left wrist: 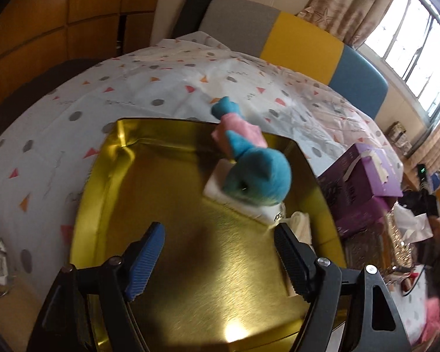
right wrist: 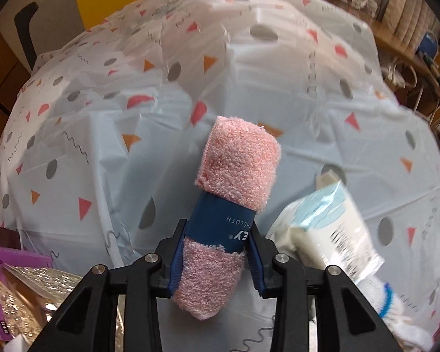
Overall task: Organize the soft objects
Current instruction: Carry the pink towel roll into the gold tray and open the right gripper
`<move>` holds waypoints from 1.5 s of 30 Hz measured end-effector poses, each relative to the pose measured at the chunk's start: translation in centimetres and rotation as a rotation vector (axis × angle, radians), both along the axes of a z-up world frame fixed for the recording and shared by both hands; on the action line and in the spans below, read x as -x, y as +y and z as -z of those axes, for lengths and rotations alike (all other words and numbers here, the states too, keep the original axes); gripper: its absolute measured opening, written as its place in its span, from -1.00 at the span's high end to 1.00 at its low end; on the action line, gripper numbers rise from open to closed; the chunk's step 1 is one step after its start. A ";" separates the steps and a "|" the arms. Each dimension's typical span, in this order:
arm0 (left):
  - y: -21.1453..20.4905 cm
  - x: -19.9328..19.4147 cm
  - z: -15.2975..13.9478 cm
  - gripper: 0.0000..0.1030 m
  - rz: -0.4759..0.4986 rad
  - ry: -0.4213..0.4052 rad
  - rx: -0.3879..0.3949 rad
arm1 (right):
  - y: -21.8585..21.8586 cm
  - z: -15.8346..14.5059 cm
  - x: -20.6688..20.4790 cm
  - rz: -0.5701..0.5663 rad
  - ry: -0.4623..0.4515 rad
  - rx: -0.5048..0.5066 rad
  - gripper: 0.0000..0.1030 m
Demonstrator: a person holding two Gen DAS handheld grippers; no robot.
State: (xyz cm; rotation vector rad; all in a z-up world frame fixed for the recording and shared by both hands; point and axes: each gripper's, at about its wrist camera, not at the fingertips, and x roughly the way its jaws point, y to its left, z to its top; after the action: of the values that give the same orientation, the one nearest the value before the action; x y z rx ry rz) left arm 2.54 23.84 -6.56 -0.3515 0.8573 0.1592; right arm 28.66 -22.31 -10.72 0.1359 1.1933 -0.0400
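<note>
Gaping wide over the gold tray (left wrist: pixel 167 205), the left claw (left wrist: pixel 218 259) has nothing between its ribbed pads, which point toward 12 o'clock. A blue plush toy (left wrist: pixel 256 180) with a pink middle lies at the tray's 1 o'clock side, its head resting on a white pad (left wrist: pixel 249 209) and its tail hanging over the far rim onto the patterned cloth (left wrist: pixel 132 96) covering the surface. Purple boxes (left wrist: pixel 363 187) stand just beside the tray at 3 o'clock.

In the right wrist view, the right claw (right wrist: pixel 217 259) is clamped on a rolled pink washcloth (right wrist: pixel 239 164) wrapped in a blue paper band, the roll pointing toward 12 o'clock above the cloth. A plastic-wrapped white pack (right wrist: pixel 328 228) lies near it at 3 o'clock.
</note>
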 end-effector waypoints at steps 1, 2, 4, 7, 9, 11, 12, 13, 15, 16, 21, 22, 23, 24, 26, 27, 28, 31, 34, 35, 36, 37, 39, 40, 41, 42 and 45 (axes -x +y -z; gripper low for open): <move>0.0 0.5 0.0 -0.51 -0.013 0.000 -0.017 | 0.1 -0.8 -0.1 -0.004 -0.015 0.010 0.28; 0.1 1.0 -0.1 -0.51 -0.026 -0.001 -0.031 | 0.3 -1.8 -0.2 -0.013 -0.035 0.018 0.28; 0.1 1.6 -0.1 -0.52 -0.047 -0.001 -0.047 | 1.1 -3.6 -0.5 -0.039 -0.075 0.028 0.28; 0.1 2.2 -0.3 -0.53 -0.058 -0.002 -0.050 | 2.7 -6.7 -0.8 -0.077 -0.145 0.038 0.28; -0.1 2.6 -0.5 -0.53 -0.054 -0.010 -0.059 | 4.6 -8.7 -1.2 -0.110 -0.190 0.033 0.28; -0.3 2.9 -0.7 -0.53 -0.046 -0.019 -0.063 | 6.9 -10.5 -1.5 -0.154 -0.232 0.018 0.28; -0.3 2.9 -0.9 -0.53 -0.043 -0.024 -0.065 | 8.0 -11.3 -1.5 -0.178 -0.251 0.013 0.28; -0.4 3.1 -1.1 -0.53 -0.038 -0.031 -0.068 | 9.2 -12.1 -1.3 -0.202 -0.268 0.010 0.28; -0.7 3.3 -1.4 -0.53 -0.031 -0.044 -0.077 | 11.7 -13.8 -0.4 -0.262 -0.299 -0.024 0.28; -0.8 3.4 -1.5 -0.53 -0.030 -0.048 -0.081 | 13.1 -14.4 -0.1 -0.289 -0.310 -0.037 0.28; -0.5 4.0 -2.0 -0.63 -0.056 -0.066 -0.095 | 19.6 -16.2 3.2 -0.460 -0.318 -0.100 0.28; -0.4 4.1 -2.1 -0.64 -0.062 -0.066 -0.098 | 20.6 -16.2 3.9 -0.488 -0.309 -0.114 0.28; -0.2 4.2 -2.1 -0.65 -0.067 -0.065 -0.102 | 21.7 -16.2 4.9 -0.518 -0.302 -0.124 0.28; -0.1 4.3 -2.2 -0.66 -0.073 -0.065 -0.104 | 22.8 -16.1 5.9 -0.549 -0.292 -0.134 0.28; 0.2 4.7 -2.3 -0.66 -0.086 -0.068 -0.104 | 24.6 -15.5 7.6 -0.600 -0.267 -0.154 0.28; 0.3 4.9 -2.4 -0.67 -0.091 -0.071 -0.106 | 25.5 -15.2 8.5 -0.622 -0.256 -0.163 0.28; 0.4 5.1 -2.5 -0.68 -0.097 -0.074 -0.110 | 26.3 -14.9 9.5 -0.644 -0.247 -0.170 0.28; 0.6 5.6 -2.8 -0.71 -0.112 -0.085 -0.121 | 28.0 -13.5 12.3 -0.715 -0.227 -0.189 0.28; 0.8 6.1 -3.0 -0.72 -0.127 -0.092 -0.134 | 29.9 -11.7 15.1 -0.786 -0.198 -0.165 0.28; 0.9 6.2 -3.1 -0.72 -0.133 -0.095 -0.141 | 30.4 -10.9 16.0 -0.807 -0.182 -0.156 0.28; 1.0 6.4 -3.1 -0.72 -0.140 -0.100 -0.146 | 30.9 -10.2 16.8 -0.824 -0.164 -0.154 0.28; 1.1 6.6 -3.2 -0.72 -0.149 -0.106 -0.153 | 31.3 -9.4 17.5 -0.834 -0.146 -0.153 0.28; 1.2 6.9 -3.4 -0.72 -0.161 -0.114 -0.174 | 32.0 -7.7 18.5 -0.840 -0.104 -0.151 0.28; 1.2 6.9 -3.5 -0.72 -0.163 -0.116 -0.182 | 32.2 -6.9 19.0 -0.843 -0.087 -0.150 0.28; 1.2 7.0 -3.5 -0.72 -0.164 -0.116 -0.186 | 32.4 -6.2 19.4 -0.847 -0.071 -0.151 0.28; 1.3 7.0 -3.6 -0.72 -0.165 -0.117 -0.189 | 32.6 -5.5 19.7 -0.847 -0.054 -0.155 0.27; 1.3 7.0 -3.6 -0.72 -0.164 -0.116 -0.192 | 33.0 -3.7 20.3 -0.850 -0.018 -0.128 0.26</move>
State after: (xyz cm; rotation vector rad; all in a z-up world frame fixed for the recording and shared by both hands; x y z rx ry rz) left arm -4.48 25.12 -2.99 -0.2479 0.6918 0.3671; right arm 8.39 10.73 -6.98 -0.2653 1.1560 0.7799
